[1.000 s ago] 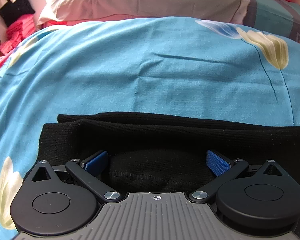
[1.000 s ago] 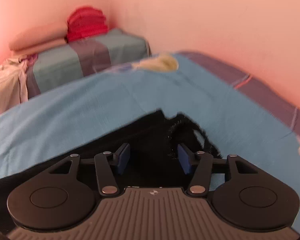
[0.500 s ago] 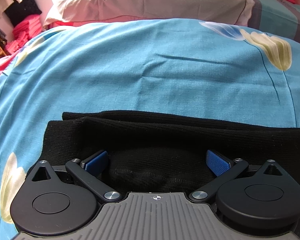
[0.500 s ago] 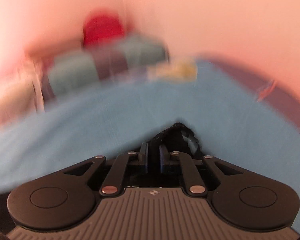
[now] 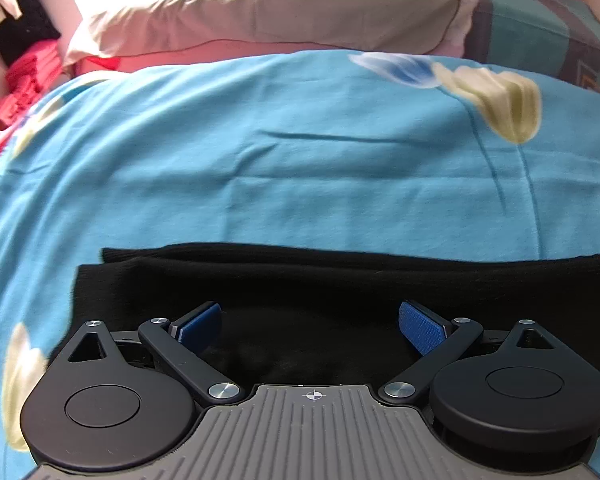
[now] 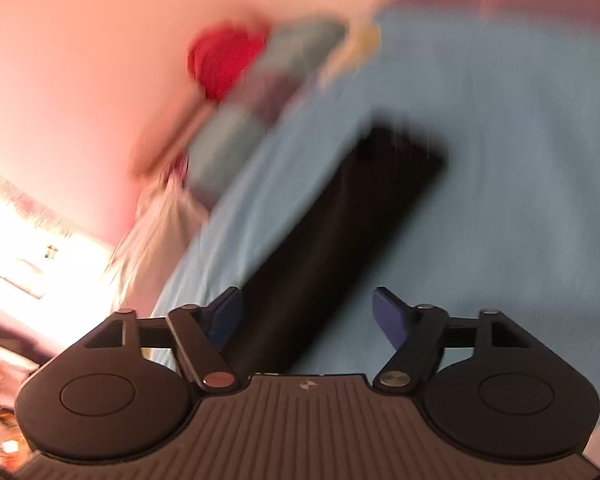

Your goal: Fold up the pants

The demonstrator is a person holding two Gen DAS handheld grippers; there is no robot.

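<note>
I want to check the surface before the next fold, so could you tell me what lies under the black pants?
The black pants lie on the blue floral bedsheet. Whatever is beneath the sheet is covered.

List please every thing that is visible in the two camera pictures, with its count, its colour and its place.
pants: one, black, lying folded lengthwise on the sheet, under both tongs
bed sheet: one, blue with pale flowers, covering the bed
pillow: one, beige, at the far end of the bed
folded blanket: one, teal and grey, right of the pillow
red clothes: one pile, red, blurred, on the blanket by the wall
pink clothes: one pile, far left
left tongs: one, black with blue pads, open over the pants
right tongs: one, same colours, open, blurred view
</note>
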